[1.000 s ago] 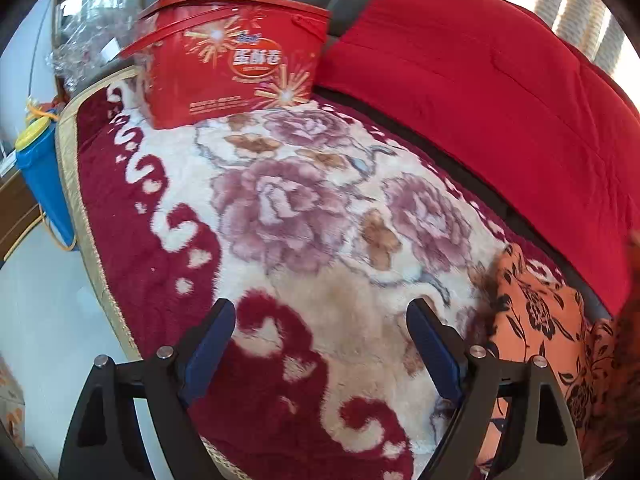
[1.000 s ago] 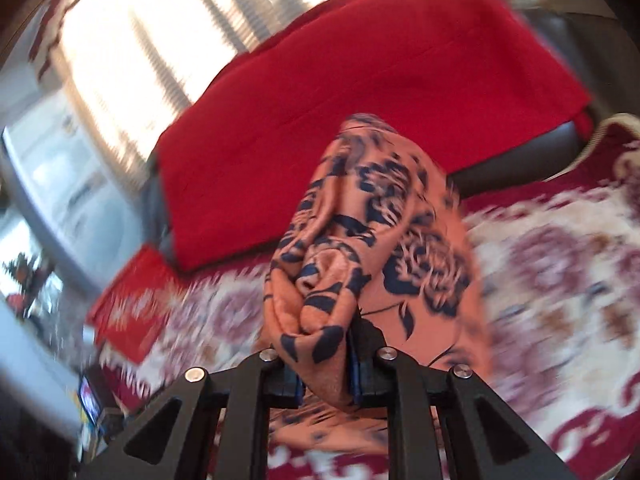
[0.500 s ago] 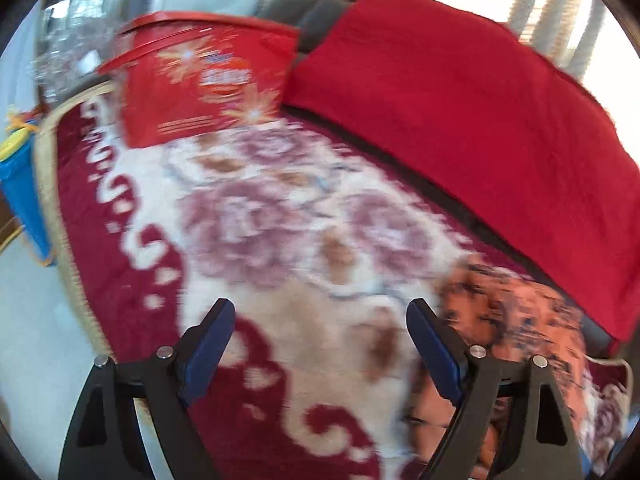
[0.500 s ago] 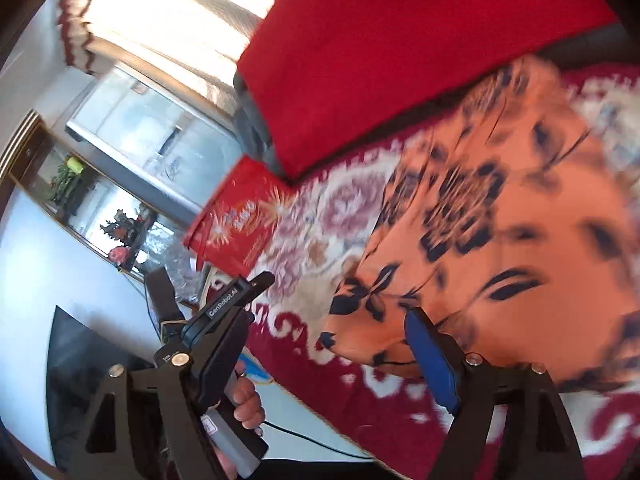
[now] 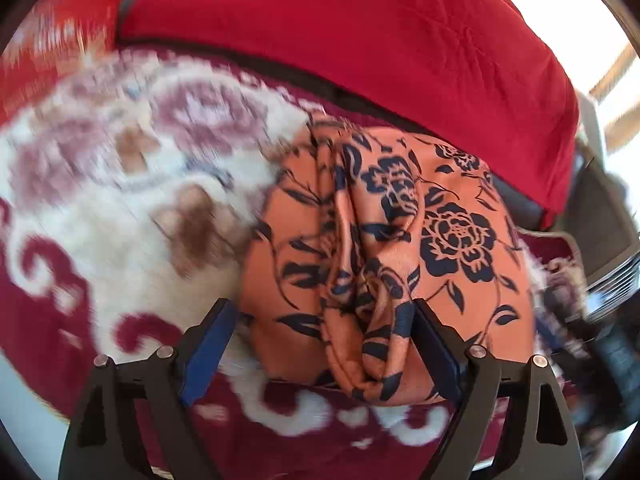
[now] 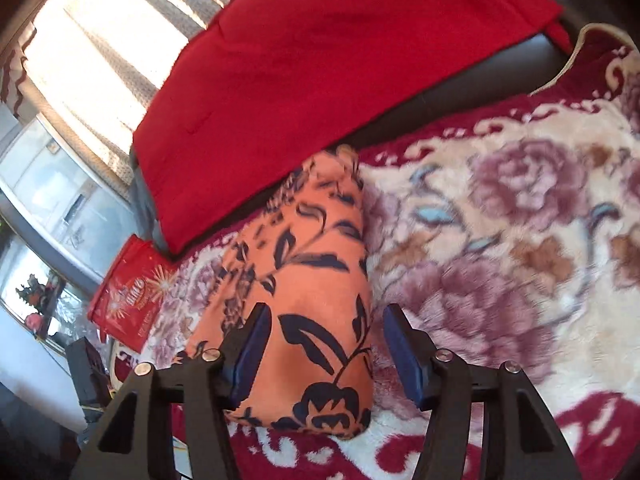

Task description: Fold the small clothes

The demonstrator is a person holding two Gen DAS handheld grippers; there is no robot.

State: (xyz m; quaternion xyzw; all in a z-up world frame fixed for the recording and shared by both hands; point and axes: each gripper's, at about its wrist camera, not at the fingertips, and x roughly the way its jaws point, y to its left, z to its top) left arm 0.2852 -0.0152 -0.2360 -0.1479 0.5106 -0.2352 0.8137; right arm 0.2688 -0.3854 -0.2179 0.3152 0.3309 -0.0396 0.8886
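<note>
An orange garment with dark blue flowers point(image 5: 400, 248) lies bunched on the floral red-and-cream blanket point(image 5: 120, 184). My left gripper point(image 5: 320, 344) is open, its fingers straddling the garment's near edge. In the right wrist view the same garment point(image 6: 304, 280) lies as a long folded strip. My right gripper point(image 6: 332, 356) is open, with the garment's near end between its blue pads point(image 6: 404, 356). Neither gripper holds the cloth.
A red cloth point(image 5: 360, 40) covers the sofa back behind the blanket and also shows in the right wrist view point(image 6: 320, 60). A red gift box point(image 6: 128, 300) stands at the blanket's far left end. Bright curtained windows are behind.
My right gripper let go of the garment, which now lies on the blanket, and swung round over it. My left gripper moved right, from bare blanket onto the garment.
</note>
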